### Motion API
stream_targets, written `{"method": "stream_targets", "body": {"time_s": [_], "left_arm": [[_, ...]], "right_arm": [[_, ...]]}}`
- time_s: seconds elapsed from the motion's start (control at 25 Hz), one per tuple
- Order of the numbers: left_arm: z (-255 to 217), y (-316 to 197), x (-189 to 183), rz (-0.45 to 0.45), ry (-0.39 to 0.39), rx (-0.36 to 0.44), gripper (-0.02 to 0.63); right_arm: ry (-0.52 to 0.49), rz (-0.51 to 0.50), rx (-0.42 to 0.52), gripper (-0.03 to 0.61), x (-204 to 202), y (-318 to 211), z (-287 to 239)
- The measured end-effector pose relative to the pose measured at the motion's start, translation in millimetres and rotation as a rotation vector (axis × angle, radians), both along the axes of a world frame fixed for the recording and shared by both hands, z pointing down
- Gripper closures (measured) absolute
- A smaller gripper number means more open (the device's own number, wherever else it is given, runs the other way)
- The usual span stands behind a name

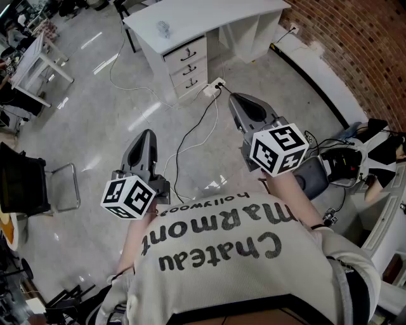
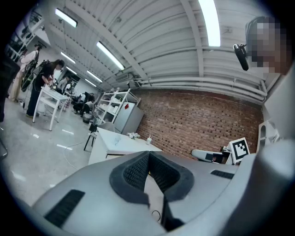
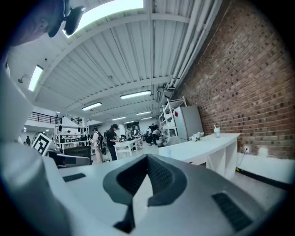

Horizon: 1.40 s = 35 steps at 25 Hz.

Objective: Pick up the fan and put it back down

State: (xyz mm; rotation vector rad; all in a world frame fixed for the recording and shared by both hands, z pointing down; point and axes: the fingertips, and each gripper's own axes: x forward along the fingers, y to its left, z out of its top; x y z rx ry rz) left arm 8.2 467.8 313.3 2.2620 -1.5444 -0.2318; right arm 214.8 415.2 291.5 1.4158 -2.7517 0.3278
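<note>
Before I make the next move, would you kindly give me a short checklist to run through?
1. Left gripper empty: ok, jaws together on nothing.
2. Right gripper empty: ok, jaws together on nothing.
3. Jaws open for a pick: not ok, both shut.
4. Fan located: cannot tell; only a small object on the white desk.
5. Path to desk free: not ok, cables cross the floor.

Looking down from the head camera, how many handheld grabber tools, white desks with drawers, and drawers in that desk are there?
Grippers: 2, the left gripper and the right gripper
Desks: 1, the white desk
Drawers: 3, the top drawer, middle drawer and bottom drawer
Total: 6
</note>
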Motion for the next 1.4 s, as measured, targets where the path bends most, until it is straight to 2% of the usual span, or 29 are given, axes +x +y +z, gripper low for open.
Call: {"method": "stream_targets", "body": {"time_s": [0.24,0.56,0.76,1.16,1.4], "left_arm": [[3.1,-3.9,2.4,-0.012,0.004,0.004,0.612],[40.2,-11.5,-2.3,-0.069,0.003,-0.071,0.612],[54.3,-29.6,-2.4,-0.032,0.012,-0.108,0.612],[52.4,-125.2,-32.7,0.051,0.043,-0.099,0.612],[16.4,-191.3,-53.9,0.129,0.035,-0.016,0.612]], "right_arm": [[-0.011,-0.012,-0.023,0.575,2.4,-5.1,6.9],[-0.103,-0.008,-0.130,0.575,11.6,-21.6,40.8],[-0.096,0.014,-0.210,0.575,9.2,-43.1,65.1],[-0.145,0.065,-0.265,0.575,-24.4,-121.8,67.7],[-0.190,0.087,-0.220,0.575,-54.6,-176.5,39.1]]}}
